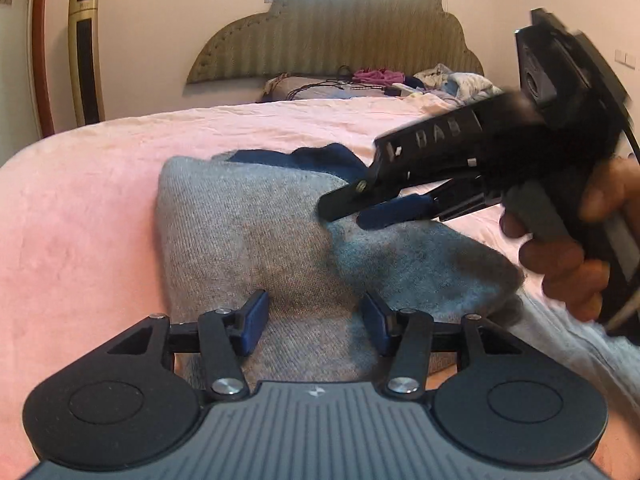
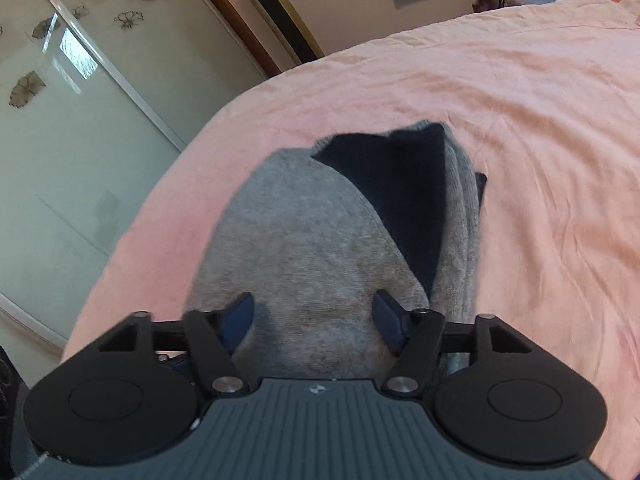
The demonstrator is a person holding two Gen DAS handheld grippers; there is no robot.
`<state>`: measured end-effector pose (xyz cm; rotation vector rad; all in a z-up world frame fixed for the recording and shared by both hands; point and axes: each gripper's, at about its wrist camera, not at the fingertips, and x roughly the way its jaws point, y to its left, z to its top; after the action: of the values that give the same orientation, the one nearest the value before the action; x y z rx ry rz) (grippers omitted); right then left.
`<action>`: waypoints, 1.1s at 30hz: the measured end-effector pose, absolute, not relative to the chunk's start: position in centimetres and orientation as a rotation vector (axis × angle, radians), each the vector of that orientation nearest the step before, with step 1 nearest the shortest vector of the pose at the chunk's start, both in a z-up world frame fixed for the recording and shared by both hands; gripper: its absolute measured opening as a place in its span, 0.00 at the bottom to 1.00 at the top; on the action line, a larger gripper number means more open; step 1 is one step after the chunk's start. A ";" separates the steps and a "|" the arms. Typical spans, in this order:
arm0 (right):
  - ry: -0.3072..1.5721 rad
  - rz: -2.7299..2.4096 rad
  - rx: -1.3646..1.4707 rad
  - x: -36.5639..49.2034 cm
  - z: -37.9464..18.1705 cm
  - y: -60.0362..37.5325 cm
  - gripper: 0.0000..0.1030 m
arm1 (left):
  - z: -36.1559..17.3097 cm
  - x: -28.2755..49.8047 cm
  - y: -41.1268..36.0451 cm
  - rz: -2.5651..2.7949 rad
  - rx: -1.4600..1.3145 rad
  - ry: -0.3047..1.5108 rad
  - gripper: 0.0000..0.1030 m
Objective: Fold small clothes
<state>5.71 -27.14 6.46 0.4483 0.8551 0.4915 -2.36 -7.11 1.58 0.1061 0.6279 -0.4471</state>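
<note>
Lying on the pink bed point(image 1: 100, 200), the grey garment point(image 1: 240, 232) is partly folded, with a navy part point(image 1: 320, 158) showing at its far edge. In the right wrist view the navy part point(image 2: 400, 192) sits between two grey layers of the garment point(image 2: 304, 240).

Left hand-held gripper point(image 1: 316, 324): jaws partly open, pads apart over the near edge of the garment. No fabric is pinched between the pads.

Right hand-held gripper point(image 1: 352, 210): enters from the right in the left wrist view, held by a hand point(image 1: 568, 248), fingertips low over the garment near the navy part. It is motion-blurred. Contact with the fabric cannot be determined. In its own view the right hand-held gripper point(image 2: 316, 320) has jaws partly open, with grey fabric visible between the pads but not clamped.

A headboard point(image 1: 340, 28) and a clothes pile point(image 1: 452, 80) lie at the far end of the bed.
</note>
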 end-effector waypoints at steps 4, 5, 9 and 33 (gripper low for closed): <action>0.846 0.427 0.436 4.4 8.5 -27.4 0.42 | 3.6 -4.4 -6.1 -0.443 0.075 0.582 0.50; 0.822 0.441 0.399 3.3 9.3 -26.8 0.50 | 3.4 -4.3 -6.0 -0.438 0.072 0.596 0.50; 0.831 0.456 0.350 1.5 9.0 -25.3 0.66 | 1.0 -3.1 -6.2 -0.418 0.057 0.662 0.50; 0.787 0.358 0.234 -7.8 8.0 -24.9 0.77 | 0.8 -10.3 -4.5 -0.209 0.014 0.696 0.63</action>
<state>-7.78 -24.94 7.98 0.2336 0.7871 0.3580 -10.26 -4.54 0.81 0.0141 0.6957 -0.2088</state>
